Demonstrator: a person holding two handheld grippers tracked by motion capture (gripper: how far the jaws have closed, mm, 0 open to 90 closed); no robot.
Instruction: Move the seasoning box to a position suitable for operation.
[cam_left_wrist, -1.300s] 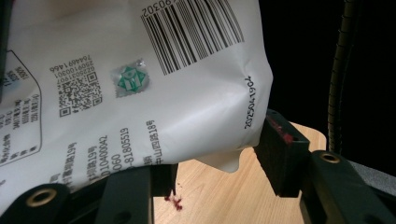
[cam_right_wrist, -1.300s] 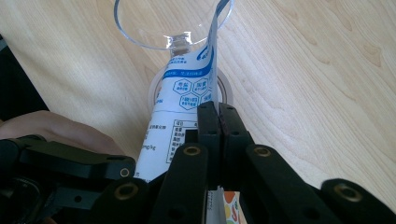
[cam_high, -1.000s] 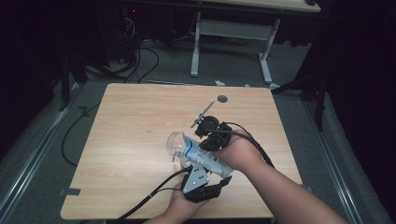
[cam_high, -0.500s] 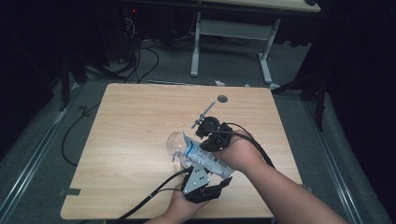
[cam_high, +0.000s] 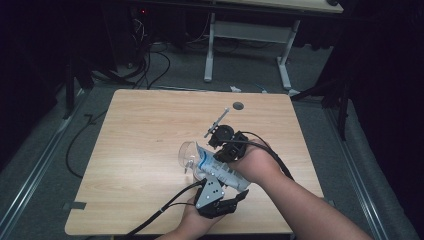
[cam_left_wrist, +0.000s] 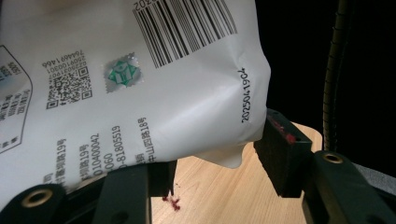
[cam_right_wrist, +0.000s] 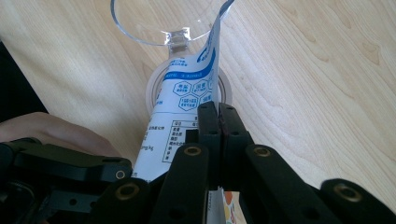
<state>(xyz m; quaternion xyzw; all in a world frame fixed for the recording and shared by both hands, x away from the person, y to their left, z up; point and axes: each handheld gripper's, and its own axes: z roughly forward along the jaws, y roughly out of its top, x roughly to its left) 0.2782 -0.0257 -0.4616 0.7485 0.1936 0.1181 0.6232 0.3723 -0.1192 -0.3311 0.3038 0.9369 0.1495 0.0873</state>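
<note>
Left gripper (cam_high: 216, 197) sits at the near edge of the bench (cam_high: 150, 130), held in the person's left hand (cam_high: 192, 225). Its fingers (cam_left_wrist: 282, 156) are part-way closed on the lower body of a white printed pouch (cam_high: 217, 170); in the left gripper view the pouch bulges between the 2 pads, barcode and date print facing the camera. Small red specks lie on the wood just under the pouch.

Right gripper (cam_high: 231, 147) lies just beyond, in the right hand (cam_high: 257, 162), cable trailing back over the forearm. Its fingers (cam_right_wrist: 208, 121) are pressed together, pinching the thin edge of the pouch.

The pouch runs tilted from the left gripper up toward a clear stemmed glass (cam_high: 187, 155), its top corner at the glass rim. In the right gripper view the glass bowl (cam_right_wrist: 163, 21) shows past the pouch, its round foot on the bench.

Farther out: a thin metal rod (cam_high: 217, 122) rising from the right gripper, and a small dark hole (cam_high: 238, 106) in the bench top near the far edge.
</note>
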